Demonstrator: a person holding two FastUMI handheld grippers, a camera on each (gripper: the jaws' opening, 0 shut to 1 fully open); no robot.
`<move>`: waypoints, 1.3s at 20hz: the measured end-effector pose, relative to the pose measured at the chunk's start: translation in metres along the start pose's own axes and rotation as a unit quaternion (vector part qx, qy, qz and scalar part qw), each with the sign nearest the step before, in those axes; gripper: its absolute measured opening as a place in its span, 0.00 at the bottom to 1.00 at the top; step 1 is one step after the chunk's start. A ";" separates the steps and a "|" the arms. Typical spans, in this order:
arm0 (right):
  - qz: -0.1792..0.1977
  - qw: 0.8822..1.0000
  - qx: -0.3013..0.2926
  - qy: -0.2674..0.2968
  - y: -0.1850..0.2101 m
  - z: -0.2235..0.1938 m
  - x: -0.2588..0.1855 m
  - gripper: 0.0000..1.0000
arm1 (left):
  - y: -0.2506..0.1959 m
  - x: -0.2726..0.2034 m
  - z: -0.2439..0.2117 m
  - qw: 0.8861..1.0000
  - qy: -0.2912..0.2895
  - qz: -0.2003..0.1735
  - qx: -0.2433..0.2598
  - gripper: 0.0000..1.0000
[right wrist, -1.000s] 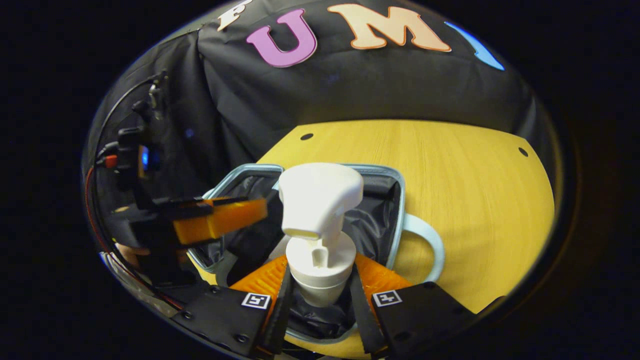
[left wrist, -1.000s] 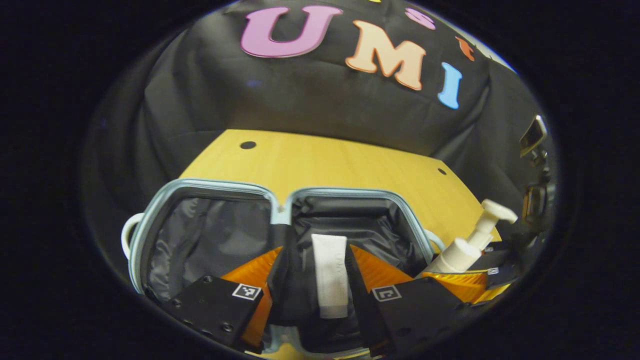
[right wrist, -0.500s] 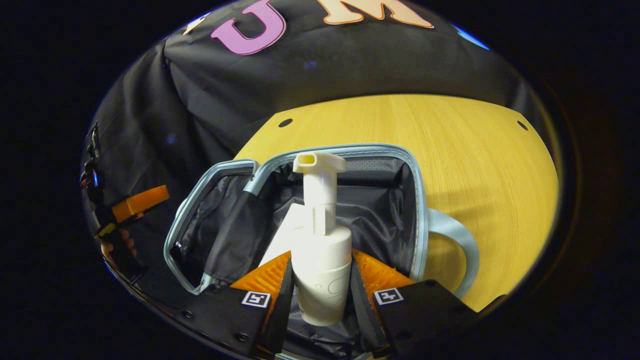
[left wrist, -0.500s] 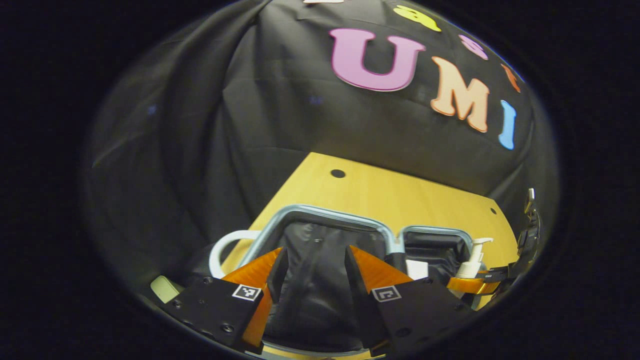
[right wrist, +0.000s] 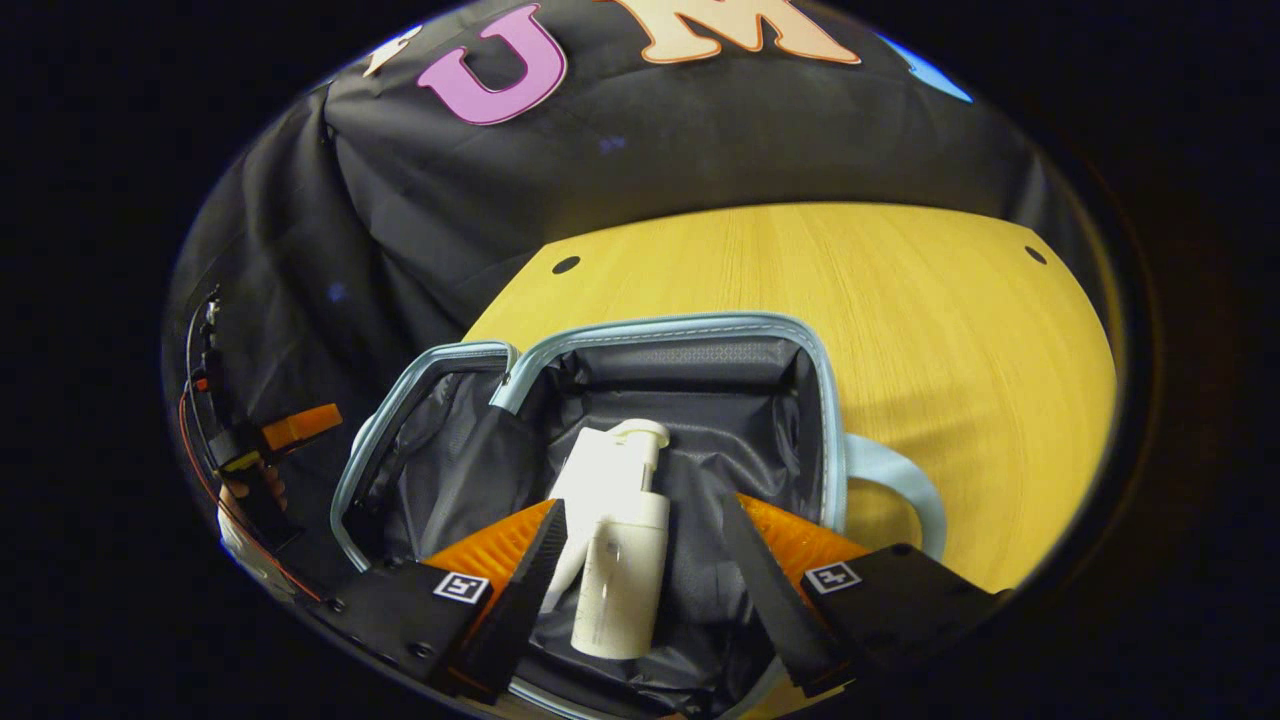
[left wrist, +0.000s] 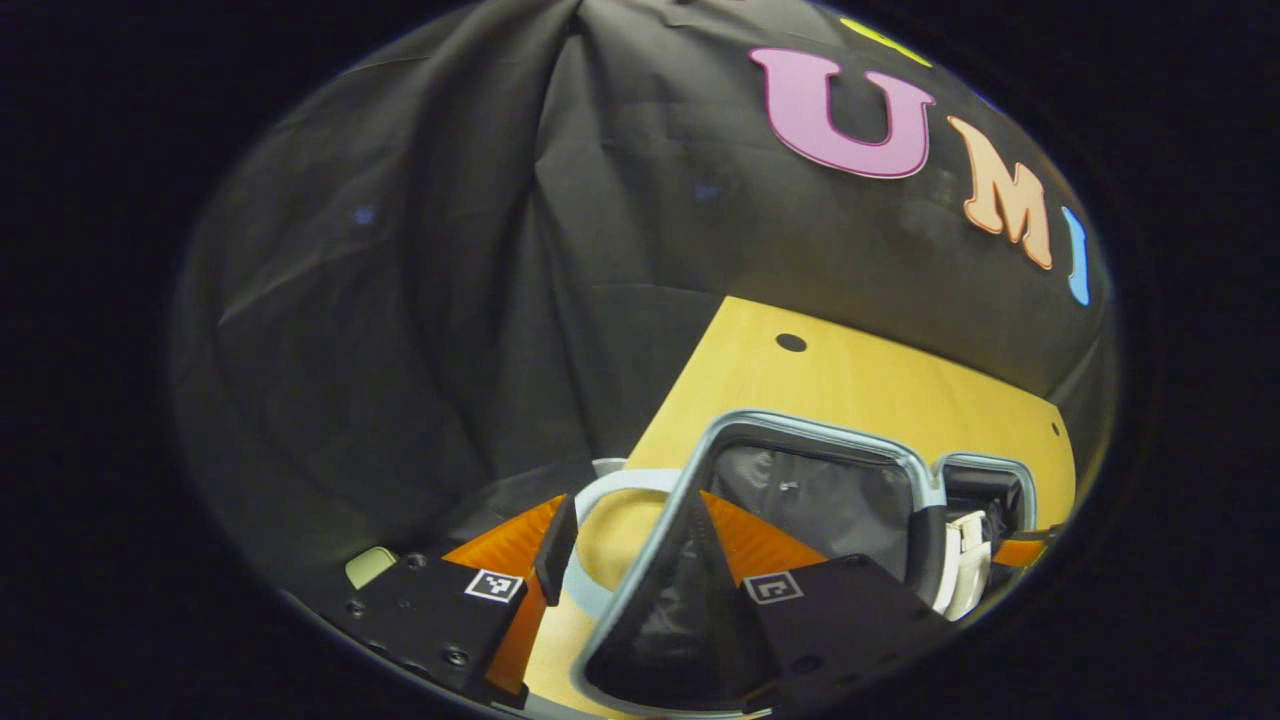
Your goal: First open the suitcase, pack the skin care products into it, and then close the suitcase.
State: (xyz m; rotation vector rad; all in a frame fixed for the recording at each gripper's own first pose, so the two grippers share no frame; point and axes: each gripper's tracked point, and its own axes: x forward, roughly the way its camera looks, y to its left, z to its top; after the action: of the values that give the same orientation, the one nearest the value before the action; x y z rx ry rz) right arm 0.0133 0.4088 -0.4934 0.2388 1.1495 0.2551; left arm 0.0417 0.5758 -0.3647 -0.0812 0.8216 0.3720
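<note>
A pale blue soft suitcase (right wrist: 640,335) with dark grey lining lies splayed open on the yellow wooden bench (right wrist: 900,300), both halves facing up. In the right gripper view, a white pump bottle (right wrist: 620,570) lies on its side in the nearer half, its pump head pointing toward the far wall of that half, with a white tube (right wrist: 590,480) lying just beside it on the left and partly under it. A fold of lining (right wrist: 480,470) stands between the two halves. The suitcase's pale blue loop handle (right wrist: 900,490) pokes out on the right over bare bench, which stretches wide and unoccupied to the far edge; the black booth cloth (right wrist: 400,230) closes in on the left.

The right tool (right wrist: 640,570) hovers over the nearer half with its fingers spread wide on either side of the bottle, touching neither it nor the tube.

In the left gripper view, the left tool (left wrist: 630,540) sits low at the outer end of the suitcase, fingers apart, straddling the rim (left wrist: 650,560) of the other half, with that end's handle (left wrist: 610,490) between the fingers too; whether either finger touches the rim cannot be told. A small pale green object (left wrist: 370,565) lies at the lower left.
</note>
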 end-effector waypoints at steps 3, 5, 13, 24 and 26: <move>-0.001 1.000 0.015 -0.020 -0.004 0.013 -0.016 0.98 | 0.014 0.020 -0.011 0.999 0.023 0.004 -0.023 0.65; -0.007 0.999 0.025 -0.032 -0.012 0.021 -0.024 0.98 | 0.015 0.030 -0.026 0.998 0.052 -0.007 -0.029 0.65; -0.036 0.997 0.030 -0.060 -0.037 0.034 -0.046 0.98 | 0.038 0.065 -0.047 0.993 0.114 0.003 0.016 0.65; -0.047 0.994 0.034 -0.089 -0.054 0.036 -0.068 0.98 | 0.034 0.067 -0.064 0.984 0.175 -0.037 0.016 0.08; -0.044 0.994 0.034 -0.096 -0.054 0.037 -0.074 0.98 | 0.028 0.050 -0.053 0.984 0.169 -0.039 0.027 0.04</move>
State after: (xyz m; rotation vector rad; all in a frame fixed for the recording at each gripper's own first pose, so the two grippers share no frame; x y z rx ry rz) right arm 0.0227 0.3316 -0.4323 0.2651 0.9768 0.1128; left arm 0.0257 0.6053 -0.4347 -0.1276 1.1604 0.2651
